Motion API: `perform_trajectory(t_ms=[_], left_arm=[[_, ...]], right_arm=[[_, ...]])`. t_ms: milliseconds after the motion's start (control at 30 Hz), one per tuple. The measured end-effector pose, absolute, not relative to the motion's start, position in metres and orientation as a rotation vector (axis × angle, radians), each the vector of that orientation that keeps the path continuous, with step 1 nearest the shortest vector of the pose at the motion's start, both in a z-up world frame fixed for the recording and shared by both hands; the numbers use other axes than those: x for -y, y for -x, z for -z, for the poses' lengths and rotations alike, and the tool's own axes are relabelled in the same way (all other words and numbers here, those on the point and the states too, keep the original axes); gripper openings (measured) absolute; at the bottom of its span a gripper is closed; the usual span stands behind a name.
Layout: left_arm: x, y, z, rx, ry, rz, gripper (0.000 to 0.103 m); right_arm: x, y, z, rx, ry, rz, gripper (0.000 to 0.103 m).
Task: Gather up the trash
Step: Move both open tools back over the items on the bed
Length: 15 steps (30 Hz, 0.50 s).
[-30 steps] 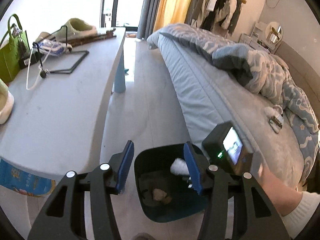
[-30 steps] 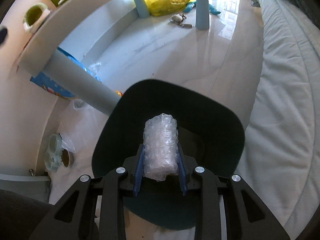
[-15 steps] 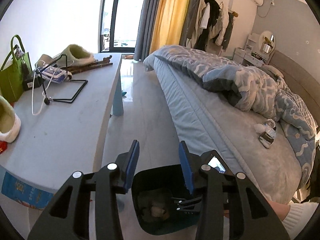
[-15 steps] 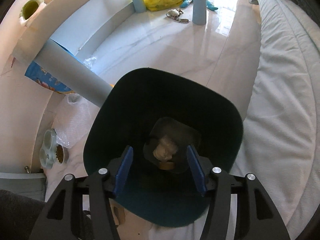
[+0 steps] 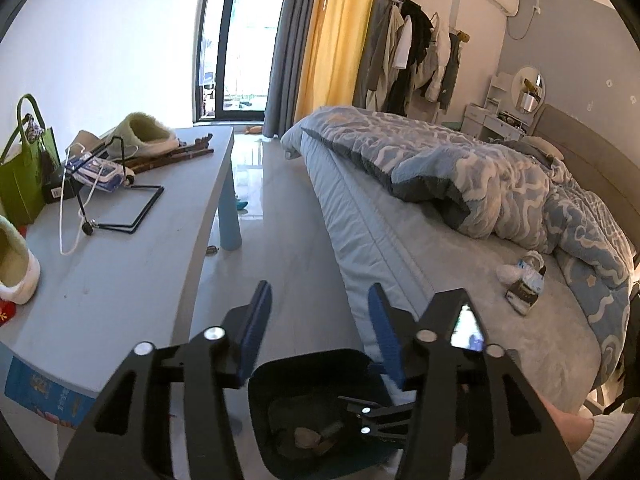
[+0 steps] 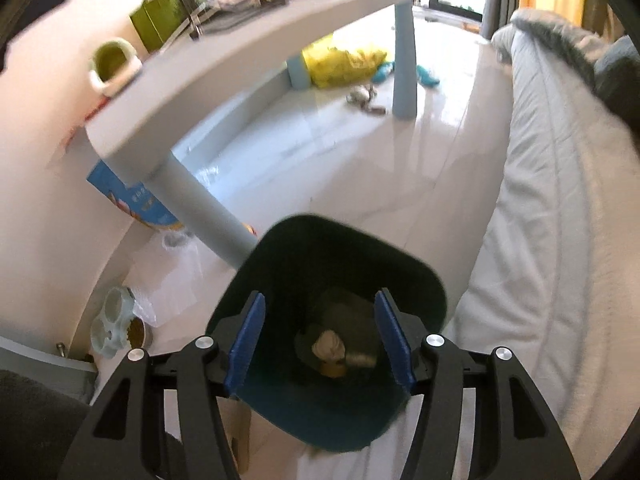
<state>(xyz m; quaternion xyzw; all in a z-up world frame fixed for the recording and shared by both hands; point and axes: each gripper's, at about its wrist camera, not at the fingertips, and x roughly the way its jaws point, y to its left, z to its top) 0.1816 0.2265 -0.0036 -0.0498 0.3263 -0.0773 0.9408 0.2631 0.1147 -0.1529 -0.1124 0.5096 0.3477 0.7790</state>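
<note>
Two grippers hang over a dark bin (image 6: 424, 280) on the floor between a table and a bed. Nearest in its own view, the right gripper (image 6: 320, 344) points steeply down into the bin, its blue pads spread and still widening, with nothing between them. Straight below, at the bin's bottom, lies the trash (image 6: 330, 346): a pale crumpled wad on darker scraps, too blurred to name further. The left gripper (image 5: 316, 330) also stands spread and widening, empty, above the bin's far rim (image 5: 308, 360); through its fingers the right gripper's black frame shows over the bin, and a hand in a pale cuff (image 5: 572, 428) sits at the lower right. Beside the bin, the table's grey leg (image 6: 204, 208) comes down to the floor, with a blue box (image 6: 132, 196) and clear plastic wrap (image 6: 176, 276) behind it. On the table (image 5: 120, 272) rest a furry slipper (image 5: 144, 128), a green bag (image 5: 20, 176) and a black wire stand (image 5: 120, 208). On the bed (image 5: 440, 264), near a blue patterned quilt (image 5: 500, 176), lie a few small items (image 5: 524, 284), possibly packets. Farther off, a yellow bag (image 6: 344, 60) sits under the table.
</note>
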Motion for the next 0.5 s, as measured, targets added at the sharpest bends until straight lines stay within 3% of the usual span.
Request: perform_trajectory(t_ms=[100,267,500], left_arm=[[-0.219,-0.182,0.000,-0.660,0.089,0.159,0.059],[-0.203,-0.183,-0.003,-0.647,0.063,0.142,0.083],[-0.173,-0.187,-0.006,-0.644,0.052,0.167,0.096]], right_arm=[[-0.103,-0.265,0.136,-1.056,0.223,-0.746,0.060],[-0.077,-0.270,0.114,-0.992,0.191,-0.709,0.065],[-0.035,-0.275,0.094,-0.922,0.161,-0.646,0.070]])
